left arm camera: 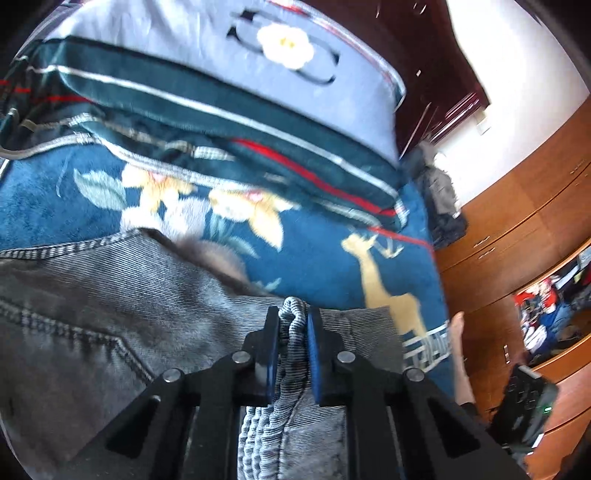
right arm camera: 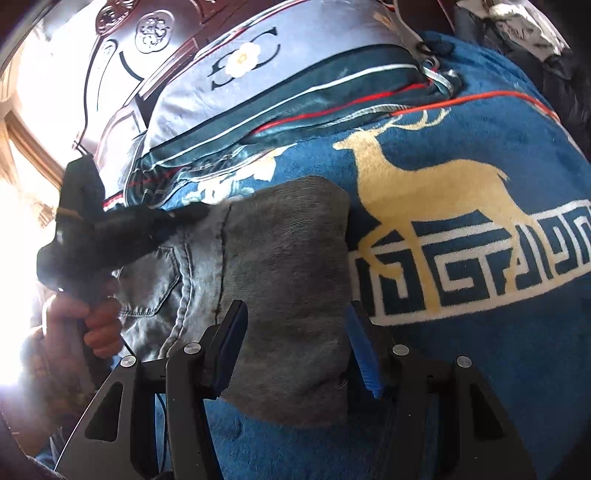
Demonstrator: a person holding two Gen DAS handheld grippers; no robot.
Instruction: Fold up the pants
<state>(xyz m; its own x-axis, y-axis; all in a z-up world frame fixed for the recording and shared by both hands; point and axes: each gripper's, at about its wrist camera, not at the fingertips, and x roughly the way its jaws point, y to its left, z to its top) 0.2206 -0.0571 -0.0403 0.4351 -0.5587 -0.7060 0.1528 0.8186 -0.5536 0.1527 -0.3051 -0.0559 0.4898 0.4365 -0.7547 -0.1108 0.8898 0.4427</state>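
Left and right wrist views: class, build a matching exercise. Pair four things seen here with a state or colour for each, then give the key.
Things
1. left gripper
2. right gripper
3. blanket
4. pillow

States
A. blue, with a gold deer
B. pale, with a white flower
C. jaws apart over the jeans
D. shut on a bunched denim fold

Pairs: 1-D, 2-C, 3-A, 4-B

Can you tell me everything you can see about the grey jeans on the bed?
The jeans are faded grey denim with dark stitched seams and a back pocket. They look folded over into a thick pad and lie flat on the blue blanket with the gold deer. The left gripper is pinching a bunched ridge of the cloth. The right gripper is open, with one finger on each side of the folded end, and I can't tell if it touches.
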